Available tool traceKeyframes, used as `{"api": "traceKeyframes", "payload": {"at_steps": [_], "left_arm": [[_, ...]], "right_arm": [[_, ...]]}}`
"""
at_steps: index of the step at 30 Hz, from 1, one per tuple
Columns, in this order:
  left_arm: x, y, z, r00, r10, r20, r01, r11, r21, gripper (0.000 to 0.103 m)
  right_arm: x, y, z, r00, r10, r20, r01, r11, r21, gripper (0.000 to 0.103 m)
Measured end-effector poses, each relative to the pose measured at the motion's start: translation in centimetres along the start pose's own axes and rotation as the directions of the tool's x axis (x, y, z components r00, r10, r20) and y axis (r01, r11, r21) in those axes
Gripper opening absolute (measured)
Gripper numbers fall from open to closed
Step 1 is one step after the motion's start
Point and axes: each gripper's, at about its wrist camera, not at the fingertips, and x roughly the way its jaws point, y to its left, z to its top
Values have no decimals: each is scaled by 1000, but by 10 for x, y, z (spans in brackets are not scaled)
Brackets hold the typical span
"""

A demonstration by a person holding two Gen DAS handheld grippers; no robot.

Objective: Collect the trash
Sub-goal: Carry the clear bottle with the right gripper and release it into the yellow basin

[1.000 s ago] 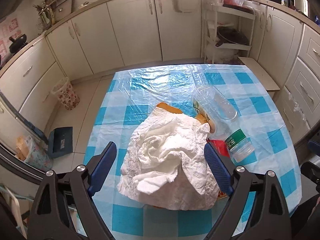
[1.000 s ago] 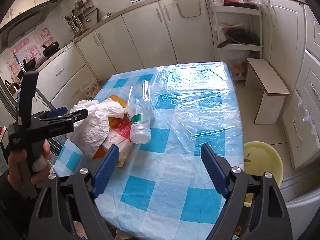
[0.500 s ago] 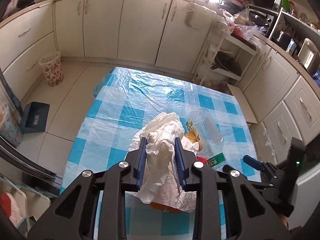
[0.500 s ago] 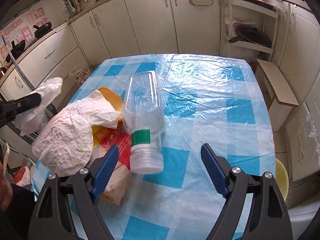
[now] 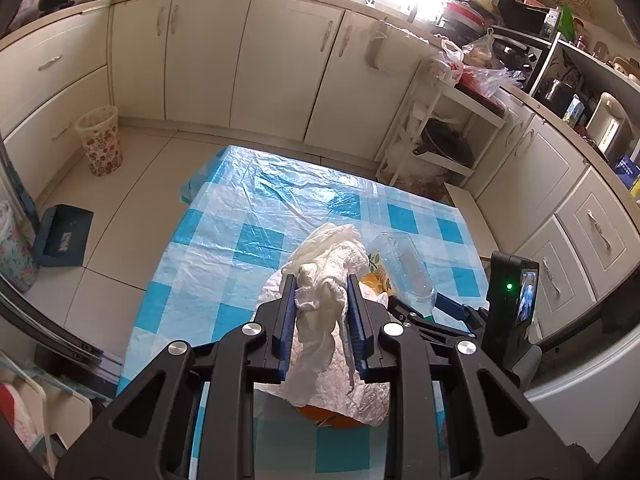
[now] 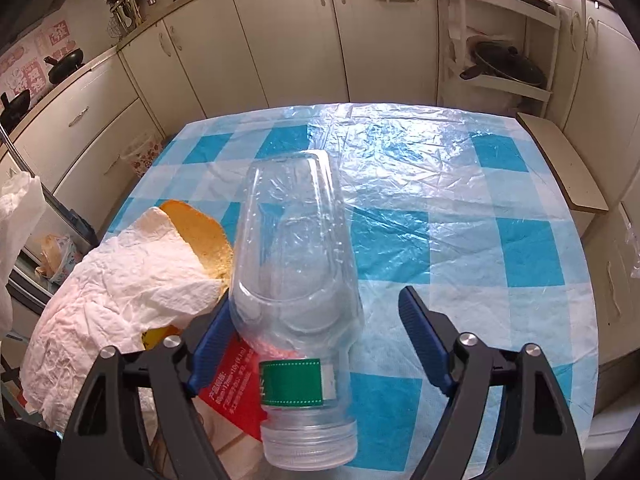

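The left gripper (image 5: 322, 312) has its jaws clamped on a white tissue (image 5: 320, 300) lifted off the bench (image 6: 460, 200), while the right gripper (image 6: 312, 340), its jaws just narrowing yet open, straddles the bottle (image 6: 294, 264), which half hides a red wrapper (image 6: 236, 384)

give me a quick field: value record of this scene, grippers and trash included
left gripper: shut on crumpled white paper, lifted clear of the pile
right gripper: jaws closing either side of clear plastic bottle, far pad still apart from it
bottle: lying on its side, cap off
table: blue-and-white checked cover
also there: white paper sheet, red packet
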Motion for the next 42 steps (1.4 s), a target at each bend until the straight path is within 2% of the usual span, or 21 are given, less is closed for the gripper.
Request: {"api": "traceKeyframes", "payload": {"at_steps": [1,14,20,25,30,31,33,37,42], "left_arm": [[-1,-1,0,1000,6,5,-6,1000,8,23],[2,-9,-6,1000,16,0,-16,999,42,23],[3,-27,-14,1000,1,-1,-1,996,89,23],[7,-53,-21,1000,-20,-3,20,990,140,23],[14,-81,-30,998,-55,-20,58,982,181,23],[16,-88,-32,997,-66,-27,70,979,190,23],[19,-102,-37,995,-88,-41,95,973,209,23],[30,-127,-49,992,-104,-76,119,964,238,23],[42,-158,-64,987,-115,-116,143,951,275,23]], "right_arm": [[0,-1,1,1000,13,-3,-13,1000,7,59],[-30,-21,-1,996,88,25,-90,993,70,58],[-56,-43,-8,995,85,43,-88,993,74,58],[-91,-93,-17,995,37,90,-49,990,135,58],[-119,-163,-34,991,-43,125,9,966,259,58],[-123,-177,-40,991,-46,129,6,957,289,58],[-126,-205,-53,990,-95,106,53,938,342,58],[-125,-255,-79,992,-108,67,66,887,457,57],[-118,-289,-93,994,-109,24,78,833,548,57]]}}
